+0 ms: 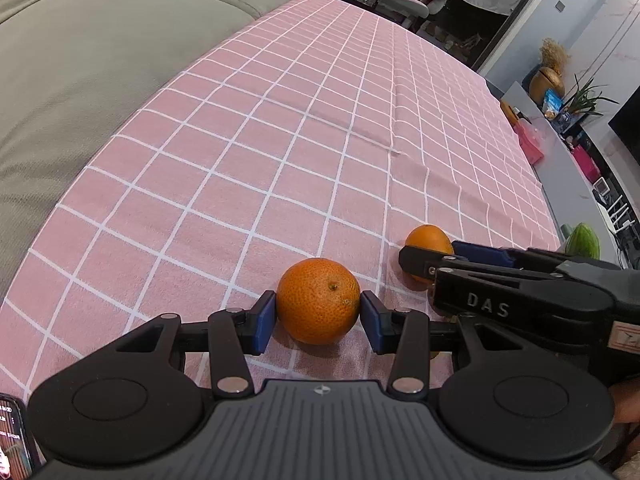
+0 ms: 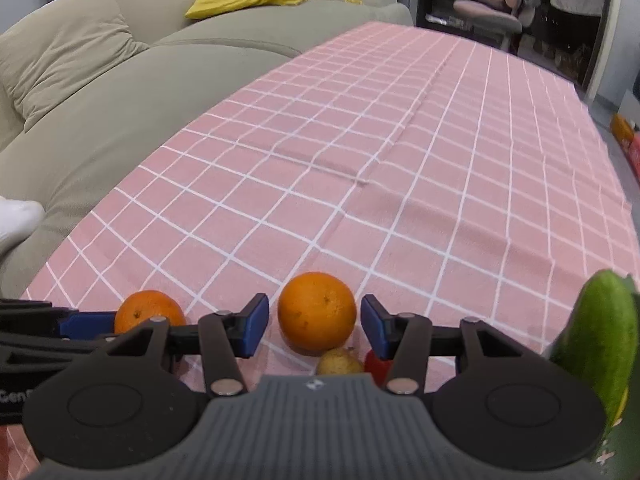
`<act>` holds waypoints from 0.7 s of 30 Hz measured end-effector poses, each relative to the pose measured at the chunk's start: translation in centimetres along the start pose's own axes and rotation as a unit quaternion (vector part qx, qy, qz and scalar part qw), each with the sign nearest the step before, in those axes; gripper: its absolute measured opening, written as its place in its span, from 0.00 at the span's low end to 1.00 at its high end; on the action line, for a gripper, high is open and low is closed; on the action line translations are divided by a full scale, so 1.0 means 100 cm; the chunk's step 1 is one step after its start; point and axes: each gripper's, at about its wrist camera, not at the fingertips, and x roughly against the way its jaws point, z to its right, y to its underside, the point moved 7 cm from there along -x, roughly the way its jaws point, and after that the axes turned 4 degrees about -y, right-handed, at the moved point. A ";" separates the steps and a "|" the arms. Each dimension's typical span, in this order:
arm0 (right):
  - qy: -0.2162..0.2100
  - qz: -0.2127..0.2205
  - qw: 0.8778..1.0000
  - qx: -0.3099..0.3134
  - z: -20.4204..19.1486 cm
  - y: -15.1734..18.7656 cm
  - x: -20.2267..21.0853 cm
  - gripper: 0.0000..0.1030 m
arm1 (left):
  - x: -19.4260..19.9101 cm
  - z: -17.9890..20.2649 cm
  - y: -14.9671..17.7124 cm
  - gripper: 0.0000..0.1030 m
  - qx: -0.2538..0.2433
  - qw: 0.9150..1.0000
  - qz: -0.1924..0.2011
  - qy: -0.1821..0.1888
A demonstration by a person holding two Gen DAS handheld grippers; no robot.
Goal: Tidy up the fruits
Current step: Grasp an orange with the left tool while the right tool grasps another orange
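Note:
Two oranges lie on the pink checked tablecloth (image 1: 280,140). In the left wrist view my left gripper (image 1: 318,318) has its blue pads touching both sides of the near orange (image 1: 318,300). The second orange (image 1: 426,242) lies to the right, between the fingers of my right gripper (image 1: 428,256). In the right wrist view my right gripper (image 2: 314,322) stands open around that orange (image 2: 317,310), with small gaps on both sides. The left gripper's orange (image 2: 148,310) shows at the left. A yellowish fruit (image 2: 340,362) and a red thing (image 2: 374,362) lie under the right gripper.
A green fruit (image 2: 596,336) stands at the right edge of the table; it also shows in the left wrist view (image 1: 584,240). A beige sofa (image 1: 80,80) runs along the table's left side. A pink chair (image 2: 500,8) stands beyond the far end.

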 end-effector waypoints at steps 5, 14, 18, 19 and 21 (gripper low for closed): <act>0.007 -0.003 1.000 -0.006 0.002 0.001 -0.002 0.40 | 0.001 0.000 -0.001 0.49 0.004 1.000 -0.001 0.003; 0.010 0.018 1.000 0.013 -0.009 -0.003 0.021 0.39 | 0.015 0.007 -0.006 0.49 0.002 1.000 0.014 0.005; 0.013 0.036 0.999 0.016 -0.010 -0.004 0.048 0.39 | 0.028 0.014 -0.008 0.49 0.002 1.000 0.026 0.011; 0.014 0.041 0.999 0.013 -0.009 -0.004 0.056 0.39 | 0.031 0.016 -0.009 0.49 0.002 1.000 0.028 0.012; 0.014 0.051 0.999 0.007 -0.006 -0.002 0.071 0.39 | 0.039 0.022 -0.009 0.49 0.000 0.999 0.035 0.018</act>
